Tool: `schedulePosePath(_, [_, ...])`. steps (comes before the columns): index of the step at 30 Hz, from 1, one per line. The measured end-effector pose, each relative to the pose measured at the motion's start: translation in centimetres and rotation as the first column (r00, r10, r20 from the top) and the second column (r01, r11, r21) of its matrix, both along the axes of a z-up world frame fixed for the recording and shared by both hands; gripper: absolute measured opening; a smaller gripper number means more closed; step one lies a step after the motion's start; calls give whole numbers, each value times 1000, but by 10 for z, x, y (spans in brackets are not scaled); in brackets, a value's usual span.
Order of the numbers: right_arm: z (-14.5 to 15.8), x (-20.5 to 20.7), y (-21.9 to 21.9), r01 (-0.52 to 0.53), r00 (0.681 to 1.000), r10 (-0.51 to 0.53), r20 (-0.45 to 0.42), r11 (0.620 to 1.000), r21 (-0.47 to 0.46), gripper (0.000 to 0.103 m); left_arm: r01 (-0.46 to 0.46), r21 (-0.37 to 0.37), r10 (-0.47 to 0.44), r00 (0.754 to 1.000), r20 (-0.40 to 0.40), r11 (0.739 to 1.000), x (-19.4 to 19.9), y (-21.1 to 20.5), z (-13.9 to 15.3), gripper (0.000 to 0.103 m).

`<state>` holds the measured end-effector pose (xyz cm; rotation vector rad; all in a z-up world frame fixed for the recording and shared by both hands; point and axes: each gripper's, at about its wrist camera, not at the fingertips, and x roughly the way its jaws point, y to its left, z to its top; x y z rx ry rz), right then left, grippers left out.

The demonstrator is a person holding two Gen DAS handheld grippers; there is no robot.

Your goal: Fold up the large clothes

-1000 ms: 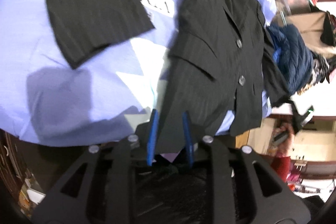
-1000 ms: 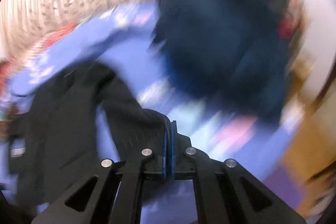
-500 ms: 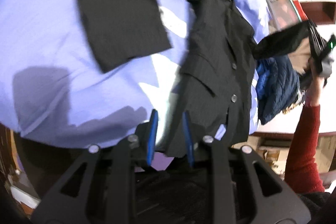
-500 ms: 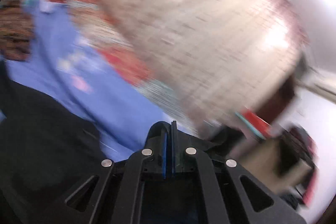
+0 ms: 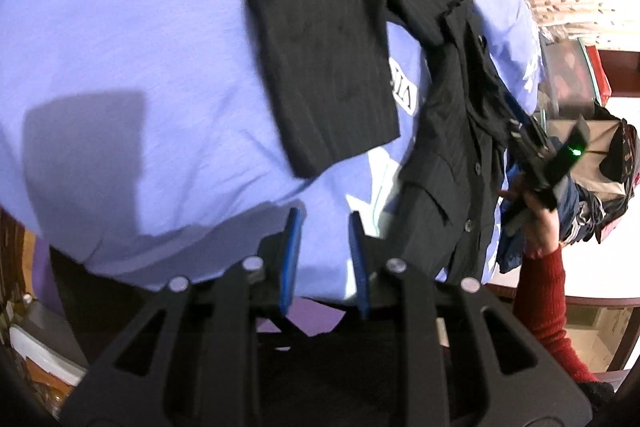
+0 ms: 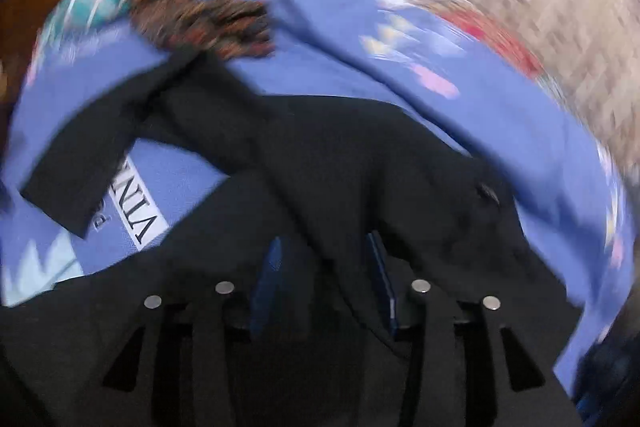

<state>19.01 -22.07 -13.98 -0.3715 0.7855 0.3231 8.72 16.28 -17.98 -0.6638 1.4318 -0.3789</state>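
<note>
A: Black pinstriped cloth marks the task's thing: a jacket (image 5: 444,131) spread on a periwinkle-blue bedsheet (image 5: 140,39). Where does it lie against the left gripper (image 5: 324,223)?

B: Left wrist view: the jacket sits ahead of that gripper and to its right. Its near hem reaches down just beside the right-hand finger. One sleeve (image 5: 324,63) lies folded flat across the sheet, further ahead, well apart from the fingertips.

A: And the left jaws?

B: Narrowly parted, blue pads facing each other. Only bare sheet shows in the gap; no cloth is pinched.

A: The right gripper (image 5: 532,147)?

B: In the left wrist view it appears at the jacket's far edge, carried by a hand (image 5: 538,219) in a red sleeve (image 5: 548,311). Whether it touches the cloth there cannot be told.

A: Right wrist view?

B: Blurred. The right gripper (image 6: 326,259) hangs directly over the jacket (image 6: 360,155), whose dark body fills the space below and between the fingers. The jaws are opening; cloth lies between them, yet the pads stand clear of it.

A: Surroundings?

B: A white printed label (image 6: 140,203) on the sheet shows between sleeve and body. A dark blue garment (image 5: 576,203) lies beyond the bed's edge, near the red-sleeved hand.
</note>
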Motion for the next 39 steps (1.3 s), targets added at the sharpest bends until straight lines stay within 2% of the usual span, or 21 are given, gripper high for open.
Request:
schedulePosePath(3, [23, 17, -83, 225, 973, -228, 25, 970, 94, 75, 45, 0, -45, 999, 3, 999, 10, -20, 0, 23])
schedulePosePath(4, [20, 23, -99, 271, 962, -273, 4, 957, 102, 76, 57, 3, -57, 998, 4, 998, 13, -26, 0, 23])
schedulePosePath(5, [4, 41, -125, 339, 939, -329, -102, 936, 95, 76, 69, 6, -69, 998, 2, 998, 16, -34, -1, 23])
schedulePosePath(6, [-12, 55, -143, 394, 907, -376, -188, 916, 69, 75, 84, 8, -84, 996, -1, 996, 20, -43, 0, 23])
schedulePosePath(7, [-33, 73, -171, 497, 845, -479, -239, 868, 14, 74, 92, 8, -92, 996, -3, 996, 23, -49, 0, 23])
schedulePosePath(9, [-48, 86, -206, 631, 755, -631, -177, 773, -65, 74, 109, 14, -109, 994, 10, 994, 28, -60, 5, 23])
schedulePosePath(11, [-51, 88, -238, 743, 657, -735, -169, 669, -17, 74, 114, 40, -116, 992, 49, 993, 32, -66, 16, 23])
schedulePosePath(13, [-43, 82, -249, 785, 617, -768, -175, 617, 61, 75, 104, 60, -108, 991, 80, 993, 34, -63, 24, 23])
schedulePosePath(17, [13, 33, -210, 727, 672, -740, 39, 668, 161, 75, 59, 91, -67, 994, 86, 994, 36, -33, 24, 23])
schedulePosePath(19, [35, 7, -175, 628, 751, -655, 78, 747, 219, 76, 2, 106, -11, 996, 85, 994, 37, -6, 22, 23])
schedulePosePath(20, [43, -3, -143, 528, 828, -558, 60, 810, 254, 76, -25, 112, 15, 996, 86, 993, 36, 6, 22, 23])
schedulePosePath(21, [45, -11, -105, 403, 905, -426, 19, 869, 286, 76, -59, 115, 49, 995, 88, 992, 35, 20, 22, 23])
schedulePosePath(23, [37, -24, -33, 177, 984, -157, -84, 913, 368, 76, -95, 102, 85, 992, 96, 990, 31, 37, 22, 23])
schedulePosePath(25, [16, -36, 46, 18, 975, 86, -205, 889, 458, 76, -123, 83, 113, 987, 111, 989, 25, 53, 23, 23])
schedulePosePath(28, [-27, -45, 137, -60, 917, 232, -323, 884, 464, 76, -142, 50, 135, 983, 121, 989, 10, 68, 23, 23])
schedulePosePath(31, [-68, -39, 189, -57, 915, 167, -367, 955, 291, 76, -160, 39, 154, 979, 130, 986, -7, 85, 21, 23])
schedulePosePath(33, [-86, -33, 201, 7, 903, 99, -418, 969, 246, 75, -183, 42, 176, 976, 128, 982, -17, 98, 18, 23])
schedulePosePath(34, [-85, -41, 205, 18, 905, 103, -413, 960, 279, 45, -191, 46, 184, 975, 123, 981, -21, 100, 16, 23])
schedulePosePath(35, [-80, -45, 207, -19, 872, 205, -445, 922, 388, 17, -197, 52, 189, 975, 119, 979, -22, 104, 14, 23])
schedulePosePath(36, [-73, -47, 207, -37, 855, 247, -456, 906, 423, 19, -203, 61, 195, 974, 117, 977, -23, 107, 13, 23])
schedulePosePath(39, [-20, -51, 188, -141, 876, 307, -372, 901, 411, 19, -200, 65, 192, 975, 114, 978, -13, 104, 14, 23])
